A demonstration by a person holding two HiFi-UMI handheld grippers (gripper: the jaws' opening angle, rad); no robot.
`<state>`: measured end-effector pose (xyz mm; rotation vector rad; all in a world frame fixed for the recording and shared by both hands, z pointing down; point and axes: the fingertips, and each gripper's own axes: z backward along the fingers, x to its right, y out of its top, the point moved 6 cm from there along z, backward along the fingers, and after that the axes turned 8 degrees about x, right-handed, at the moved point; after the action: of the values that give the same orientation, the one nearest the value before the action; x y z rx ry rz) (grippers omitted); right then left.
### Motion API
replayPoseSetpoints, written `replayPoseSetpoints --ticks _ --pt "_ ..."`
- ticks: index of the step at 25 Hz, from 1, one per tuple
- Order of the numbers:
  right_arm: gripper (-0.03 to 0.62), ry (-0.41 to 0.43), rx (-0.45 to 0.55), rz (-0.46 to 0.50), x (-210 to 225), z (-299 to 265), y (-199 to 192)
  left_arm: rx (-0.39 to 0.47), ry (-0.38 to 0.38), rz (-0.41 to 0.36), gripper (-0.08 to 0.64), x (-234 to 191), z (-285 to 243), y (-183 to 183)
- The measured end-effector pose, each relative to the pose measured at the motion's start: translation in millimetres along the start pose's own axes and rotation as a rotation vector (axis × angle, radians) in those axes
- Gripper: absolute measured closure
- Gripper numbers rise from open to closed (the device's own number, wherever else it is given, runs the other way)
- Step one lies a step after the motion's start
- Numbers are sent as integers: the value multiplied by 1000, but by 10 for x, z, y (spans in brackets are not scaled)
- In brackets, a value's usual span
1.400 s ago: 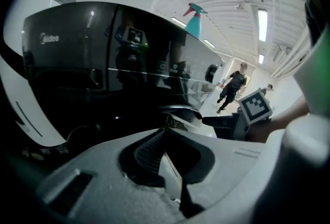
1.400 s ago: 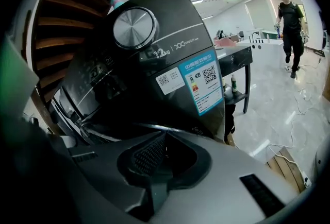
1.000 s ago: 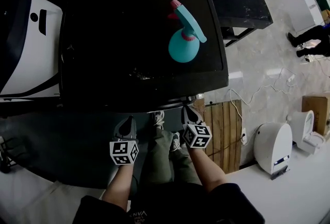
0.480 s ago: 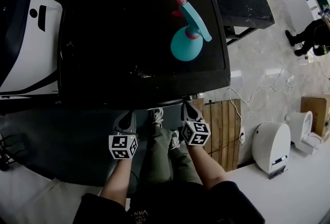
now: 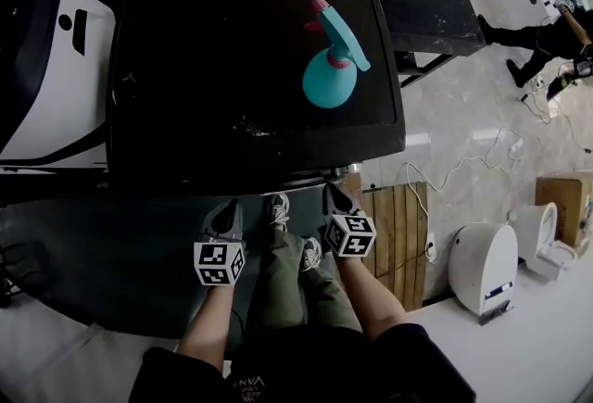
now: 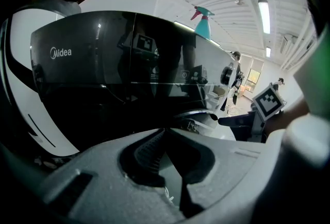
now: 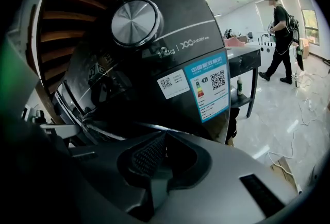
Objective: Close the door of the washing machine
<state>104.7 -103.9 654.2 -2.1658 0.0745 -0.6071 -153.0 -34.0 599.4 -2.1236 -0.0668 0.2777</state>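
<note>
The black washing machine (image 5: 250, 68) fills the middle of the head view, seen from above, with a teal spray bottle (image 5: 332, 58) standing on its top. Both grippers hang just in front of its front edge. My left gripper (image 5: 225, 209) is shut and empty, facing the dark front panel (image 6: 103, 73); a chrome door rim (image 6: 198, 113) curves just beyond the jaws (image 6: 165, 133). My right gripper (image 5: 332, 195) is shut and empty too, its jaws (image 7: 165, 138) pointing at the machine's right front corner under the silver knob (image 7: 135, 21). Whether the door stands open I cannot tell.
A white machine (image 5: 51, 68) stands to the left and a black table (image 5: 435, 3) to the right. A wooden pallet (image 5: 394, 234), a white appliance (image 5: 486, 267) and a loose cable (image 5: 463, 165) lie on the floor at right. A person (image 7: 281, 37) walks at the far right.
Both grippers have stayed where they were, shut. The person at the upper right of the head view has walked further into view.
</note>
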Motion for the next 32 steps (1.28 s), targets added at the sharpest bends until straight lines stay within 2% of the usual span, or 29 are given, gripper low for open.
replayPoseSetpoints --ticks 7,15,23,32 --pt "592 29 31 24 -101 208 187 37 -8 -11 551 104 197 95" --pt "592 96 108 48 -294 708 477 115 2 -20 551 312 511 266" --pt "592 174 209 25 -569 1335 843 215 -47 -18 551 654 949 483" --pt "592 298 321 173 -847 2058 1230 318 -87 -75 551 1059 1526 781"
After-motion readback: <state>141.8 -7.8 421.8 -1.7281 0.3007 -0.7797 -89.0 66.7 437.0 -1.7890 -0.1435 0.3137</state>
